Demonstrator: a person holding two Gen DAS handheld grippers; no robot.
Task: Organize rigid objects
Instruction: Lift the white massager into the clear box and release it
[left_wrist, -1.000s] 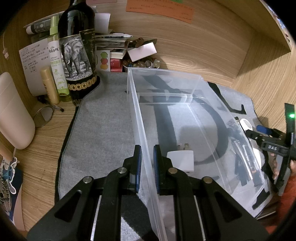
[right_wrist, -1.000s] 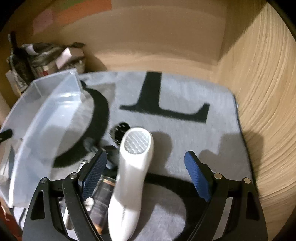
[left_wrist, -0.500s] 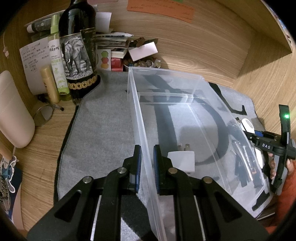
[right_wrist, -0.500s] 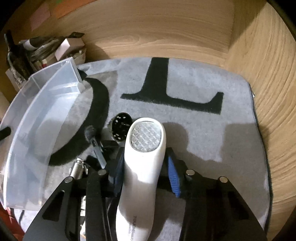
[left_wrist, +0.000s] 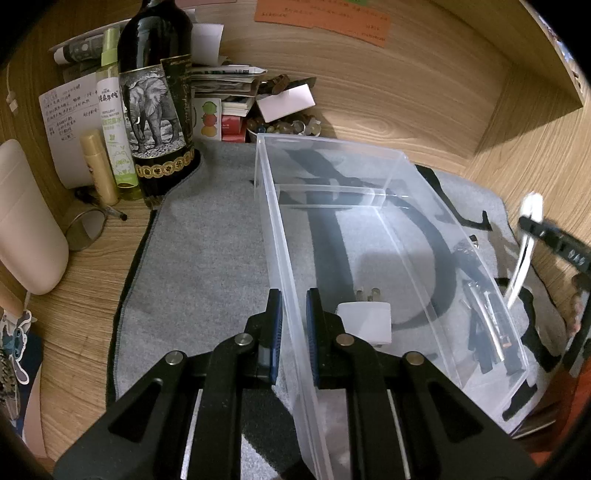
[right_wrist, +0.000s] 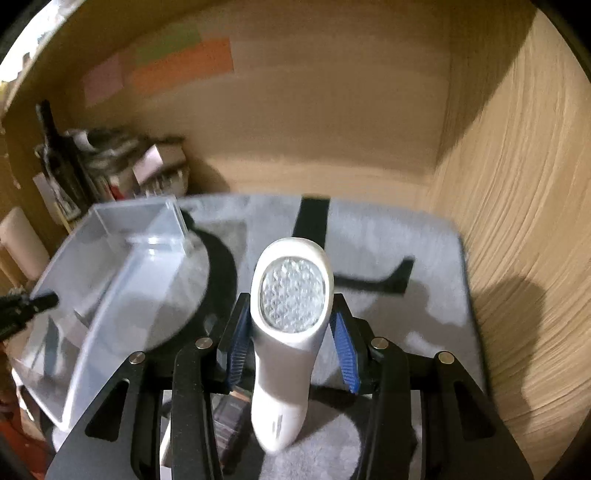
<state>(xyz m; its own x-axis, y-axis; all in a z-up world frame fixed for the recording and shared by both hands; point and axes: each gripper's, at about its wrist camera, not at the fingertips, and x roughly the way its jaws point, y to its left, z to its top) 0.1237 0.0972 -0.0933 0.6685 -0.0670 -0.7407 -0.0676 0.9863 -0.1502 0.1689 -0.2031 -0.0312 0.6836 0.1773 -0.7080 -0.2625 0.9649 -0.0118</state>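
Note:
A clear plastic bin (left_wrist: 436, 206) stands on a grey mat (left_wrist: 207, 258). My left gripper (left_wrist: 293, 325) is shut on the bin's near left wall. A white plug adapter (left_wrist: 365, 321) lies inside the bin. My right gripper (right_wrist: 291, 339) is shut on a white handheld device (right_wrist: 291, 325) with a textured oval face and holds it lifted above the mat, to the right of the bin (right_wrist: 110, 280). In the left wrist view the right gripper (left_wrist: 554, 240) and the device (left_wrist: 526, 236) show at the far right, blurred.
A dark wine bottle (left_wrist: 155, 103), a green spray bottle (left_wrist: 114, 122), a gold tube (left_wrist: 99, 166) and papers stand at the back left. Small dark items (left_wrist: 487, 325) lie on the mat beyond the bin's right wall. Wooden walls (right_wrist: 517, 221) close the back and right.
My right gripper closed on the white device and lifted it off the mat. The left gripper and the bin have stayed still.

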